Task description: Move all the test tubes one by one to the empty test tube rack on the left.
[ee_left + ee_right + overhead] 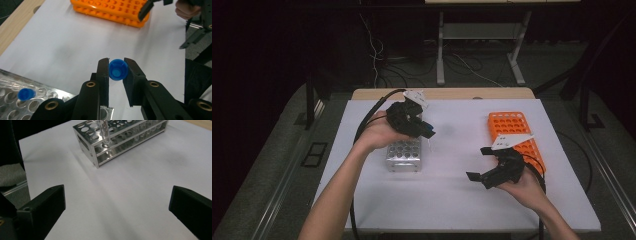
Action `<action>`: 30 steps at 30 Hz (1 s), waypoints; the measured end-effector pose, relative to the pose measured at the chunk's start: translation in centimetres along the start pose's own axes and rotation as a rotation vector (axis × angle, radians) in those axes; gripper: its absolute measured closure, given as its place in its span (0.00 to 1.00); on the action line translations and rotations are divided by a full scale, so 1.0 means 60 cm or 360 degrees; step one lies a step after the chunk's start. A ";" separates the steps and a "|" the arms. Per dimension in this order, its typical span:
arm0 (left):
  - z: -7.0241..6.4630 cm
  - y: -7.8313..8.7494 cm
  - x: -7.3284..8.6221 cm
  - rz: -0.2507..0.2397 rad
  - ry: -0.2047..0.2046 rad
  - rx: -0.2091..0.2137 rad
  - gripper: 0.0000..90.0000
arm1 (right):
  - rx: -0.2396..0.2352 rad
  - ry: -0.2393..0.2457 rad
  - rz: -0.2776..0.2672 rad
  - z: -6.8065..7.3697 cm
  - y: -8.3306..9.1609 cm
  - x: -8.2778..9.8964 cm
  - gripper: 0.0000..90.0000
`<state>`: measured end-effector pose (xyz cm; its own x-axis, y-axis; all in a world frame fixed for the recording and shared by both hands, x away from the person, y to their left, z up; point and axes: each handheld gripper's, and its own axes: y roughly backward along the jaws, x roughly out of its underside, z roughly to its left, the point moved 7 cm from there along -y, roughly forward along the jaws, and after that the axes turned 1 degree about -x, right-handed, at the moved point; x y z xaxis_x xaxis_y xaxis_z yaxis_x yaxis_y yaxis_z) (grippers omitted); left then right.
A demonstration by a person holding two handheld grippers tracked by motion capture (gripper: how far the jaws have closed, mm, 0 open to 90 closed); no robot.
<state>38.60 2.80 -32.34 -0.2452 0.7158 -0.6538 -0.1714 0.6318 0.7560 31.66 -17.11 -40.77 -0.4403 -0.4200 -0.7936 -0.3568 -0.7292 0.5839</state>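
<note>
Up above the metal rack (403,155), the left gripper (116,71) pinches a blue-capped tube (118,69). Nearby, the right gripper (478,164) hangs spread wide beside the orange rack (513,133) on the white counter (452,200).

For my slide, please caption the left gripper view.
Left tongs shut on blue-capped tube, metal rack below.

White tabletop (452,190) w/ a wood strip along its far edge. Metal tube rack (403,155) sits left of centre; a blue-capped tube (26,94) stands in one of its holes. Orange tube rack (512,131) lies at right, well apart from the metal one.
</note>
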 end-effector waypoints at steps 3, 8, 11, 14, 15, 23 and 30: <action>0.008 0.001 0.002 -0.0004 0.0025 -0.0019 0.82 | -0.0008 -0.0017 -0.0015 0.001 0.003 0.010 0.00; 0.025 0.007 0.004 0.0002 0.0042 -0.0057 0.82 | -0.0012 -0.0053 -0.0021 0.002 0.005 0.030 0.00; 0.037 0.012 0.003 0.0000 0.0062 -0.0081 0.83 | -0.0011 -0.0065 -0.0016 0.003 0.009 0.042 0.00; 0.049 0.017 0.003 -0.0003 0.0084 -0.0103 0.83 | -0.0006 -0.0086 -0.0013 0.004 0.014 0.055 0.00; 0.053 0.018 0.003 -0.0004 0.0092 -0.0113 0.83 | -0.0005 -0.0091 -0.0013 0.004 0.017 0.059 0.00; 0.080 0.023 0.006 0.0021 0.0130 -0.0158 0.83 | 0.0024 -0.0168 -0.0029 -0.001 0.037 0.085 0.00; 0.105 0.015 0.006 0.0052 0.0163 -0.0179 0.83 | 0.0046 -0.0199 -0.0029 -0.006 0.045 0.102 0.00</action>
<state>44.36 5.53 -32.09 -0.3477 0.6978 -0.6262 -0.2663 0.5669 0.7795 28.31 -21.86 -44.13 -0.5324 -0.3348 -0.7775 -0.3884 -0.7194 0.5758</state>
